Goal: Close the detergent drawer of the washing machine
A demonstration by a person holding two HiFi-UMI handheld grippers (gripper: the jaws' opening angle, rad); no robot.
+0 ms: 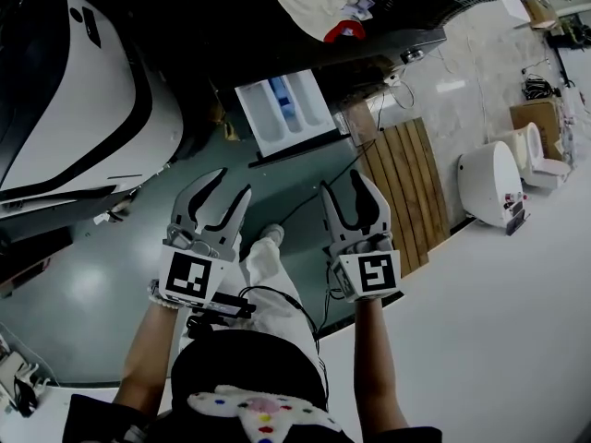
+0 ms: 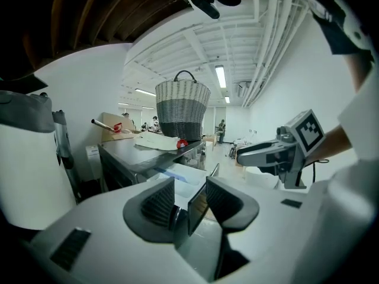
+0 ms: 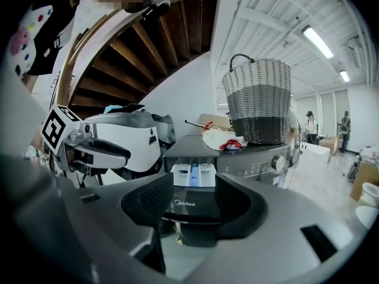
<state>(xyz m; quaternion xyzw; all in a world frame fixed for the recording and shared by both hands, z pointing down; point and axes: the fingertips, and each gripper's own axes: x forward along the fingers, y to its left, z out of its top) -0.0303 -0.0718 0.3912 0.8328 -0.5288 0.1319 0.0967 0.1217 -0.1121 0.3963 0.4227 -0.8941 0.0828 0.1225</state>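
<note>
The left gripper [image 1: 233, 183] has its jaws spread wide, and nothing sits between the pads. The right gripper [image 1: 343, 183] is held the same way, jaws well apart and empty. Both are side by side in front of the person, level with each other and pointing towards the washing machine [image 3: 254, 158].

The detergent drawer [image 1: 286, 109] stands pulled out of the machine's upper front, near its left end as the right gripper view shows it. It is well apart from both grippers in the head view, with bare floor [image 1: 277, 178] showing between them. Its long axis runs straight out from the machine's face towards the person. The dark front panel [image 3: 192, 205] is at the near end, and the white and blue compartments lie open to the top behind it.

In the right gripper view the panel shows head-on through the gap between the jaws, without touching them. In the left gripper view the drawer appears more from its side.

On the surface of the machine stand a woven basket [image 3: 259, 99] and, beside it, a pale cloth [image 3: 220, 138].
</note>
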